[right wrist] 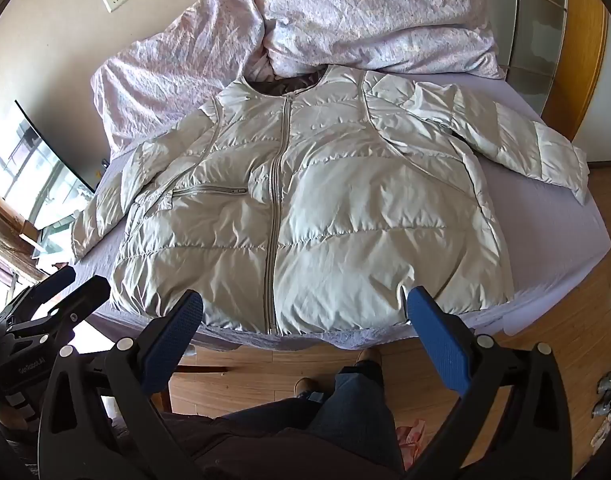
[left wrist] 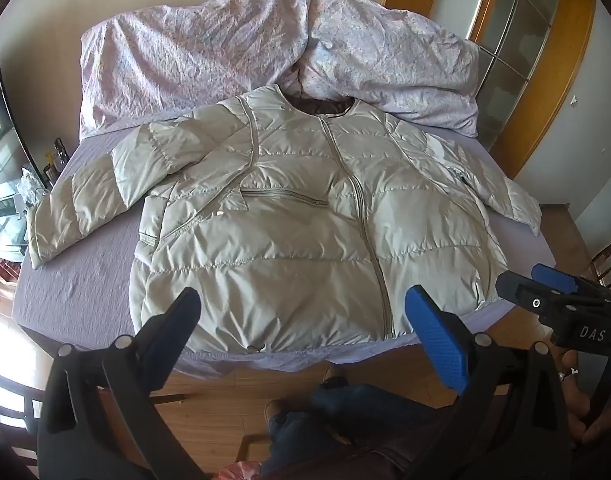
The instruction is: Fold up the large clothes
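A pale beige quilted puffer jacket (left wrist: 305, 232) lies flat and zipped, front up, on a bed with a lilac sheet (left wrist: 77, 292). Both sleeves are spread out to the sides. It also shows in the right wrist view (right wrist: 305, 216). My left gripper (left wrist: 301, 304) is open and empty, held above the jacket's hem near the bed's front edge. My right gripper (right wrist: 305, 308) is open and empty over the hem too. The right gripper also shows at the right of the left wrist view (left wrist: 545, 292). The left gripper shows at the left of the right wrist view (right wrist: 65, 288).
A crumpled floral duvet (left wrist: 265, 52) is heaped at the head of the bed behind the jacket. Wooden floor (right wrist: 265, 372) and the person's legs (right wrist: 345, 400) lie below the bed's front edge. A wooden door frame (left wrist: 545, 92) stands at the right, a window (right wrist: 33, 184) at the left.
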`<state>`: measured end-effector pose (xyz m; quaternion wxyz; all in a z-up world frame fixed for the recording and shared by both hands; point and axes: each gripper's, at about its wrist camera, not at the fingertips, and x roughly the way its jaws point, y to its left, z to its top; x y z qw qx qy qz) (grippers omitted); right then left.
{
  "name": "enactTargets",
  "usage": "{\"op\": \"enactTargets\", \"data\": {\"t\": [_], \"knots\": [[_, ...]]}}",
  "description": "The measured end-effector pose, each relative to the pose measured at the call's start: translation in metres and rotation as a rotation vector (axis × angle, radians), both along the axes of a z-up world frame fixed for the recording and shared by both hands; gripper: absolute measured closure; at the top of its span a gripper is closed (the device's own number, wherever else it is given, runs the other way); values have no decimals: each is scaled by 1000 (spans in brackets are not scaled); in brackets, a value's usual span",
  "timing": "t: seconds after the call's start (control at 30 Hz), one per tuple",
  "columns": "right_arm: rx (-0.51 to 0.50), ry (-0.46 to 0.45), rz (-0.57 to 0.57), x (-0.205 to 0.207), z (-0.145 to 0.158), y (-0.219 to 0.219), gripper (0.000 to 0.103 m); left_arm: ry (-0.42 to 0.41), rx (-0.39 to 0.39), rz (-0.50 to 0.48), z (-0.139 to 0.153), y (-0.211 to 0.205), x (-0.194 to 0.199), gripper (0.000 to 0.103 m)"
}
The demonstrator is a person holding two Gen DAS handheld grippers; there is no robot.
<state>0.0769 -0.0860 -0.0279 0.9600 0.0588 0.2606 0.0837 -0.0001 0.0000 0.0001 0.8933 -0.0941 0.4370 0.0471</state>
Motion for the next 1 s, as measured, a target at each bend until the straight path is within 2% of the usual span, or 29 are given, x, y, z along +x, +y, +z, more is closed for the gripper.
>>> {"op": "enactTargets", "data": {"t": [1.0], "knots": [[3, 2, 1, 2, 1, -2, 1, 9, -3, 0, 0, 0, 0, 2]]}}
